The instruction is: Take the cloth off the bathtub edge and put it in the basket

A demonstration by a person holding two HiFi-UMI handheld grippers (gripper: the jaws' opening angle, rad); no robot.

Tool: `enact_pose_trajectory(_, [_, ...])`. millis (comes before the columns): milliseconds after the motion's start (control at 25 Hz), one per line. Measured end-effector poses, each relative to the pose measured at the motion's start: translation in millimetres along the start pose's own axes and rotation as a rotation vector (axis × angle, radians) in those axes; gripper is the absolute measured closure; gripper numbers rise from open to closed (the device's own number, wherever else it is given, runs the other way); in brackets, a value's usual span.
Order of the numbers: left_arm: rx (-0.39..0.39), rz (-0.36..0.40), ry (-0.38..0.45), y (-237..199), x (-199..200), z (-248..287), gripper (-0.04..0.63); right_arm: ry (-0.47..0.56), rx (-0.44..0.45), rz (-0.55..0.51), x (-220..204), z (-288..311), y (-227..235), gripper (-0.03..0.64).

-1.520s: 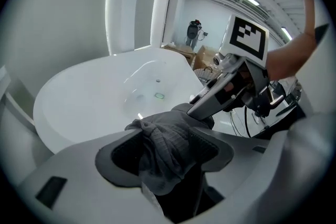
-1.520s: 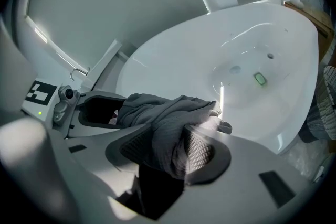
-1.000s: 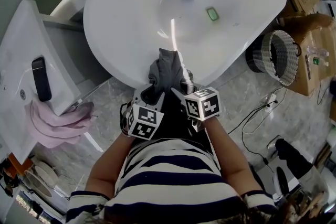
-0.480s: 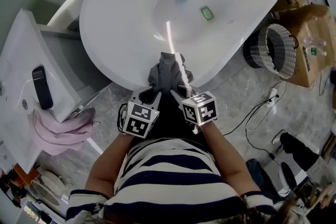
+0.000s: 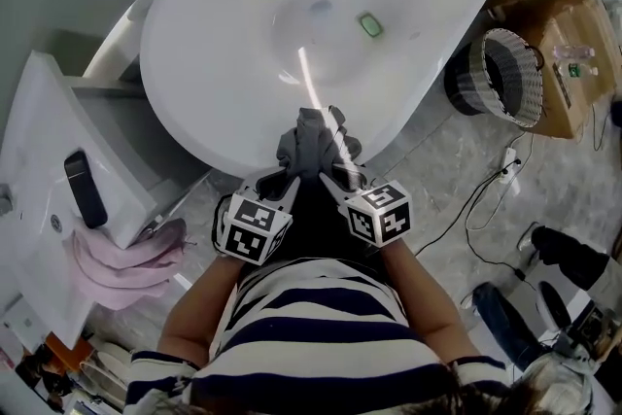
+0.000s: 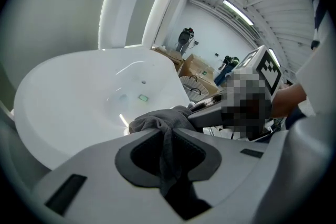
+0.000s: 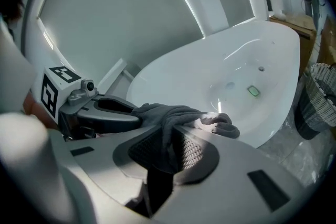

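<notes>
A dark grey cloth [image 5: 309, 143] is bunched over the near edge of the white bathtub [image 5: 204, 63]. Both grippers have just been closing on it. My left gripper [image 5: 289, 176] is shut on the cloth's left side, and in the left gripper view a fold of the cloth [image 6: 167, 139] is pinched between the pads. My right gripper [image 5: 327, 174] is shut on its right side, where the cloth [image 7: 168, 126] is squeezed between the pads. The round wicker basket [image 5: 505, 75] stands on the floor right of the tub, apart from both grippers.
A small green item [image 5: 369, 23] lies in the tub near the drain. Cardboard boxes [image 5: 564, 53] stand behind the basket. A white cabinet [image 5: 39, 209] with a black object [image 5: 85, 188] and a pink towel [image 5: 117, 258] is at the left. Cables [image 5: 476, 199] trail over the marble floor.
Both grippers' jaws have closed on the cloth, which is now gathered tighter and lifted slightly off the tub edge. The head view has shifted a little.
</notes>
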State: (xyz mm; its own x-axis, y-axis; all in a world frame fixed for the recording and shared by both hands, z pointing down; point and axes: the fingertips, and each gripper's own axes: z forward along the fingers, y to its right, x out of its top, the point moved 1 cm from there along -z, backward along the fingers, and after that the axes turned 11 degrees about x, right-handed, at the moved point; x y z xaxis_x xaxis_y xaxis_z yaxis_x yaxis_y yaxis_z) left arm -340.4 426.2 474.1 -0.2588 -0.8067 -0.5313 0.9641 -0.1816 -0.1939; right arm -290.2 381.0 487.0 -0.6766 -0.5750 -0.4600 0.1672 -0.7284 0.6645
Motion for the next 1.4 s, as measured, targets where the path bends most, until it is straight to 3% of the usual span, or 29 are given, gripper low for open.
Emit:
enact_pose_trajectory(800, [-0.085,0.145,0.204,56,117,-47,0.52,0.337,-0.011,-0.042,70,-114,-25,0.534])
enact_pose_trajectory(1080, [-0.157,0.196,0.272,107,155,-56,0.52,0.463,-0.054,-0.062,77,-177,-21,0.534])
enact_pose_trajectory(1400, [-0.268,0.32,0.325,189,187,-44,0.52,0.592,-0.167,-0.03,59,-257,5,0.534])
